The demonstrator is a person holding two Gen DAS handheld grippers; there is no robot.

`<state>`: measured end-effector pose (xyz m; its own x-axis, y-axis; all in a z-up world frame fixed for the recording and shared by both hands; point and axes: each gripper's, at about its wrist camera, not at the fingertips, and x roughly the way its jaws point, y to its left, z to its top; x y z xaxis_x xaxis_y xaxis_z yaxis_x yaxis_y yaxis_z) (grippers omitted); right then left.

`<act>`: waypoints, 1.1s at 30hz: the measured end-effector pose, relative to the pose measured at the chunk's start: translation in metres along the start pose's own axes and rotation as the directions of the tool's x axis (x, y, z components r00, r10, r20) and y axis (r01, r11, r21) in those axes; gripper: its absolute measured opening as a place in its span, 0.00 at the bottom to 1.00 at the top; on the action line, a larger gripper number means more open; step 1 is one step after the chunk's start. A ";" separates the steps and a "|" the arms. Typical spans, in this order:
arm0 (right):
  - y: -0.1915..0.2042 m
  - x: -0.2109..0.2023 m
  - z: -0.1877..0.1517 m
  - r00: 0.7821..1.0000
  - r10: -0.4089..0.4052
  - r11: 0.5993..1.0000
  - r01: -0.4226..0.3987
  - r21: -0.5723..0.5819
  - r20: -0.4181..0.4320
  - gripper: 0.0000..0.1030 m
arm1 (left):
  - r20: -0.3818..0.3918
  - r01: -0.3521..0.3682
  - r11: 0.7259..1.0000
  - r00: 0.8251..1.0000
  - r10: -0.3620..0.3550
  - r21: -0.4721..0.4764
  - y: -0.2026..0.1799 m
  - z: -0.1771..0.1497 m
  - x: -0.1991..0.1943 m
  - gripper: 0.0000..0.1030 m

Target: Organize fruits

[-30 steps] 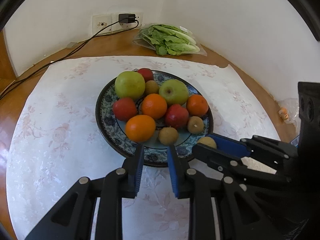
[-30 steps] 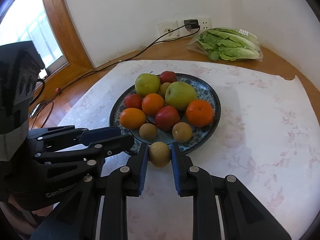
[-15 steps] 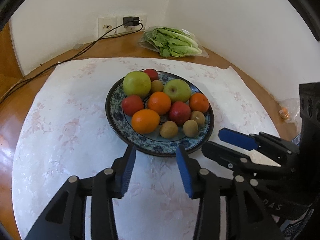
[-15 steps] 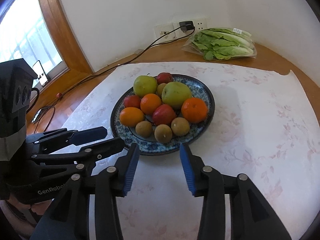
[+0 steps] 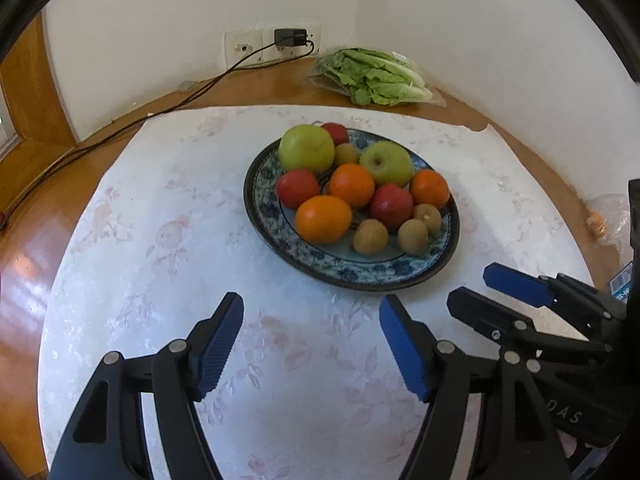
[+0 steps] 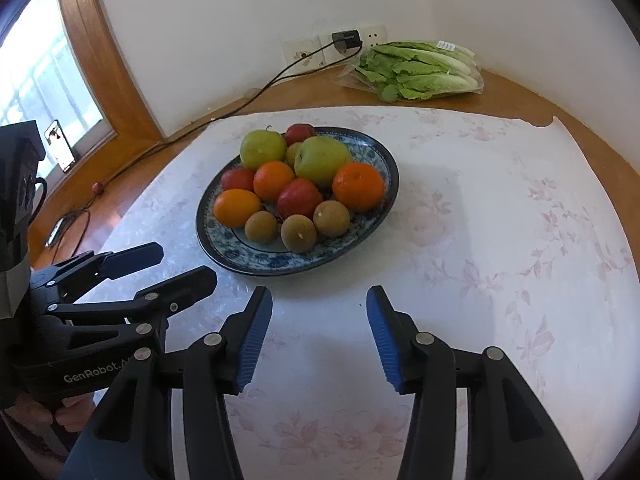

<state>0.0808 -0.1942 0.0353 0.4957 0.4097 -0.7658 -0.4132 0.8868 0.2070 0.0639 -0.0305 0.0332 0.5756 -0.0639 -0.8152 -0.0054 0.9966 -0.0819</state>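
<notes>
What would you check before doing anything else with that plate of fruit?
1. All visible fruit on the patterned plate: ok.
2. Left gripper empty, jaws opening: ok.
3. Right gripper empty, jaws opening: ok.
4. Both grippers off the plate rim: ok.
5. The three brown fruits lying steady at the front: ok.
6. Bagged lettuce clear of the plate: ok.

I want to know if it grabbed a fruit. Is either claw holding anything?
Nothing. The left claw and right claw are both empty, jaws opening; all fruit sits on the plate.
</notes>
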 end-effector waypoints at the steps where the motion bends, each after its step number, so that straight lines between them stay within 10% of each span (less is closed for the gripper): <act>1: 0.000 0.000 0.000 1.000 -0.004 1.000 0.004 0.000 -0.001 0.49 | -0.002 -0.003 1.000 1.000 0.003 0.001 0.000 -0.001 0.001 0.72; 33: -0.006 0.013 -0.004 0.998 -0.049 0.999 0.050 0.012 -0.028 0.49 | -0.044 -0.018 1.000 0.999 0.018 -0.019 0.002 -0.005 0.015 0.75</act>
<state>0.0863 -0.1951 0.0215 0.4937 0.3591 -0.7920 -0.3789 0.9086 0.1758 0.0680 -0.0295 0.0179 0.5391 -0.0485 -0.8409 -0.0311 0.9965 -0.0775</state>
